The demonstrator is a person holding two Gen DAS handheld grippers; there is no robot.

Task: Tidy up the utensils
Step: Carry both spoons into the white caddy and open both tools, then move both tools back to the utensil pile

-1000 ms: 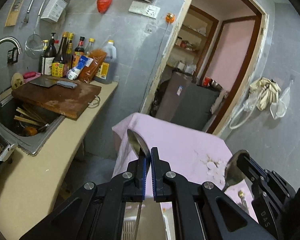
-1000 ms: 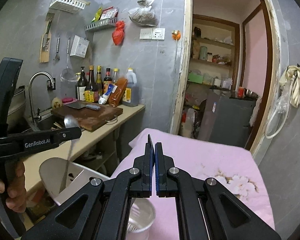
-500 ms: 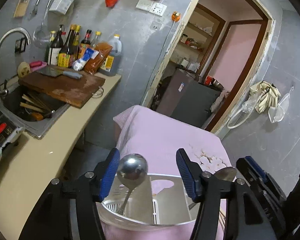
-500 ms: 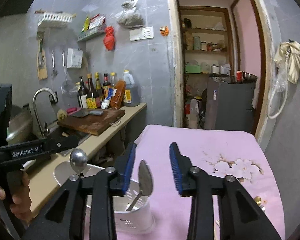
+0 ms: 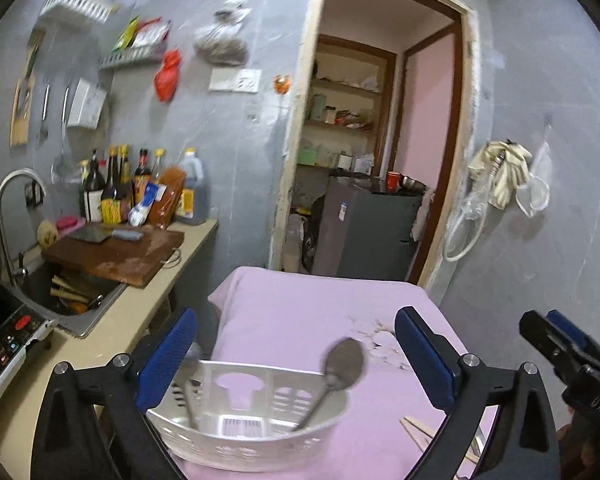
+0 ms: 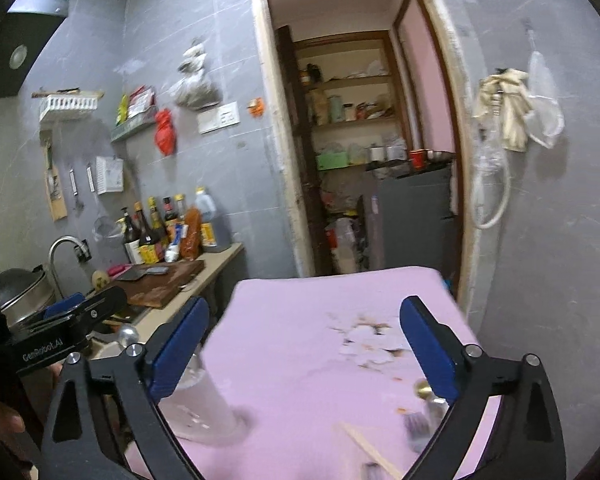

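A white slotted utensil holder (image 5: 252, 432) stands on the pink tablecloth (image 5: 312, 312). Two metal spoons stand in it, one on the right (image 5: 344, 364) and one on the left (image 5: 190, 364), half hidden behind my left finger. My left gripper (image 5: 296, 360) hangs above the holder with its jaws opening wide, and its pads touch neither spoon. My right gripper (image 6: 304, 348) is also opening, with nothing between its fingers. It is off to the right of the holder (image 6: 204, 404), which is blurred. Wooden chopsticks (image 5: 424, 436) lie on the cloth to the right.
A counter (image 5: 100, 344) runs along the left with a sink (image 5: 72, 300), a cutting board (image 5: 116, 256) and bottles (image 5: 140, 192). An open doorway (image 5: 372, 160) is behind the table. Small blurred items (image 6: 420, 408) lie near my right finger.
Both grippers went from shut on a spoon to wide open. The two spoons now stand loose in the white holder. Both grippers have pulled back from it.
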